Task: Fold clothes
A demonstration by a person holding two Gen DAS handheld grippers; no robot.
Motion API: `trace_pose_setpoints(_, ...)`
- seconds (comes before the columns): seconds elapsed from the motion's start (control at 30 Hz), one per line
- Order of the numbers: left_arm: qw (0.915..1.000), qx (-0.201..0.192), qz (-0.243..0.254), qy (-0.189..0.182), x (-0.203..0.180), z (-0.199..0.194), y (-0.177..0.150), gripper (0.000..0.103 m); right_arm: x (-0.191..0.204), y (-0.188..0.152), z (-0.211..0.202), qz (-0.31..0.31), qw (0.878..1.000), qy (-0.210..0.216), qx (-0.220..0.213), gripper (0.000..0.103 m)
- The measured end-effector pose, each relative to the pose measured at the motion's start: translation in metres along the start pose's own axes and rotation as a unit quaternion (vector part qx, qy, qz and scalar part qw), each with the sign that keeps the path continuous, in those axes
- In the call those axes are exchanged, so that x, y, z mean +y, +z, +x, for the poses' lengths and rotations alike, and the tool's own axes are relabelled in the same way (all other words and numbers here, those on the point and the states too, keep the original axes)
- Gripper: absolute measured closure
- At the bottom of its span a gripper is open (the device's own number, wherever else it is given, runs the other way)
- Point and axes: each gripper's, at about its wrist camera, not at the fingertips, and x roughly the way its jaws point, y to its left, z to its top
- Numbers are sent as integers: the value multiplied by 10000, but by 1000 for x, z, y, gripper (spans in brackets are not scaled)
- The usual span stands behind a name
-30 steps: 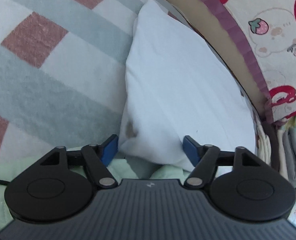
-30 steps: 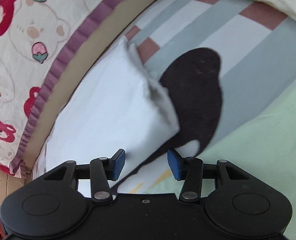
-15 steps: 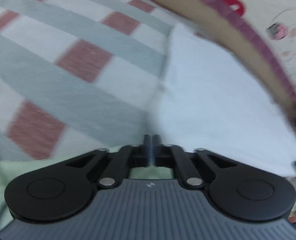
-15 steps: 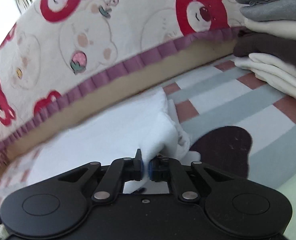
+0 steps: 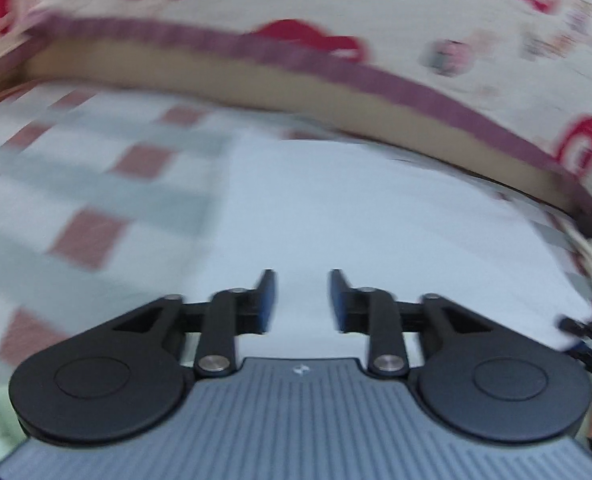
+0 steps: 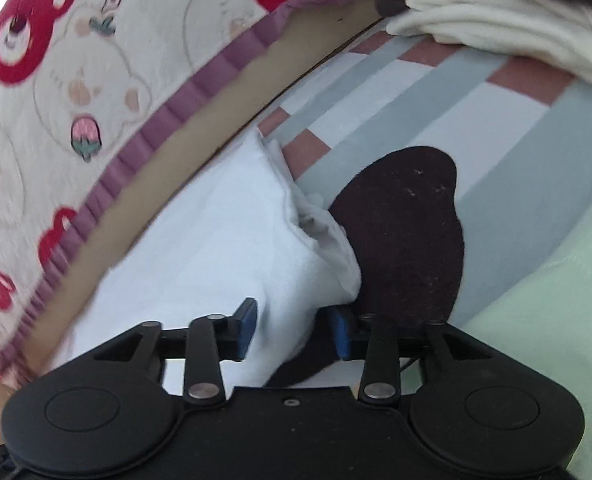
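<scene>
Right wrist view has the right claw [image 6: 292, 330] opening, loose astride the near corner of the folded white garment [image 6: 216, 248] on the checked rug [image 6: 495, 132], soft, limp and light, best pinched through its stacked edge.

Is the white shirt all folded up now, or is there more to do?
Nearly done, it seems. The white garment lies folded on the checked blanket, beside the bear-print bedding. A stack of folded clothes sits farther back. In hand: nothing. The left gripper and right gripper are both opening, pads off the cloth. Left: perhaps moving the garment onto the stack.
</scene>
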Motion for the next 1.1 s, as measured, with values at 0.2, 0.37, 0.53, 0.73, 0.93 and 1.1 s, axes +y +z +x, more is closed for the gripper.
trace_pose_setpoints(0.2, 9914, 577, 1107, -388, -69, 60, -1, 50, 2, 10, 30, 330, 9987, 276, -289, 37)
trace_pose_setpoints(0.37, 9879, 956, 1198, -253, -74, 107, -3, 47, 9, 23, 42, 918, 9930, 645, -356, 91)
trace_pose_setpoints(0.53, 9808, 1180, 1522, -305, -73, 108, -15, 45, 24, 37, 28, -279, 9978, 499, -343, 92)
trace_pose_setpoints(0.73, 9771, 1500, 1483, -283, -66, 98, -9, 43, 58, 39, 26, -861, 9952, 266, -393, 91)
trace_pose_setpoints(0.93, 9801, 1792, 742, -428, 4, 72, 9, 43, 205, 44, 0, -3283, 9393, 912, -407, 92)
trace_pose_setpoints(1.1, 9823, 1701, -658, -421, 74, 65, 0, 47, 310, -9, 33, -4238, 8904, 1627, 348, 92)
